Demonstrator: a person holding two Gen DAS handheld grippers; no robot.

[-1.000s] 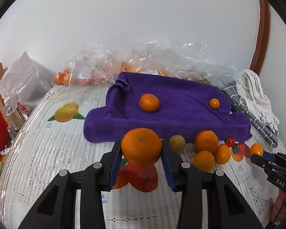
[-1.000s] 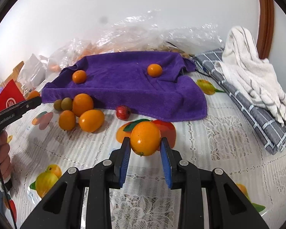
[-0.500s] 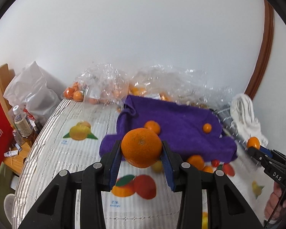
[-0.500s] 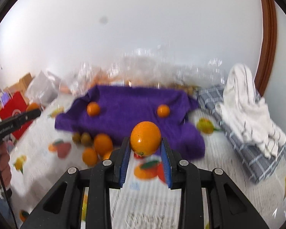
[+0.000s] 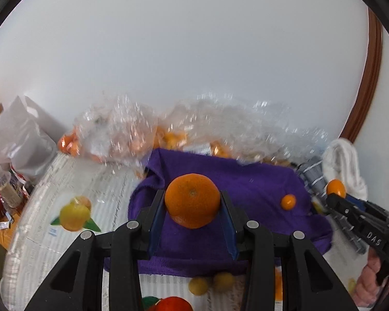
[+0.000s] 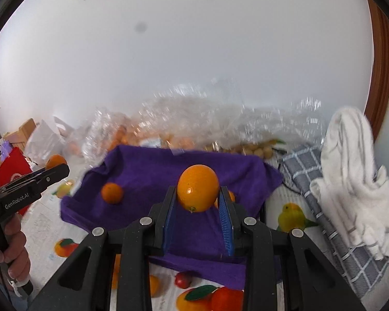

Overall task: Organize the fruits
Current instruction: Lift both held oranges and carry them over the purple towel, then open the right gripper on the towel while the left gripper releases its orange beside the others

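My left gripper is shut on a large orange tangerine and holds it in the air above the purple towel. My right gripper is shut on a smooth oval orange, also held above the purple towel. A small tangerine lies on the towel's right part; another tangerine lies on its left part. Two small yellow-green fruits and a small red fruit lie on the tablecloth in front of the towel. The right gripper also shows in the left wrist view.
Clear plastic bags with several oranges lie behind the towel by the wall. A white towel on a grey checked cloth lies at the right. A white bag, bottles and a red box stand at the left edge.
Both grippers have risen and moved forward over the purple towel, each still holding its fruit. The loose fruits on the tablecloth have dropped to the bottom of both views.
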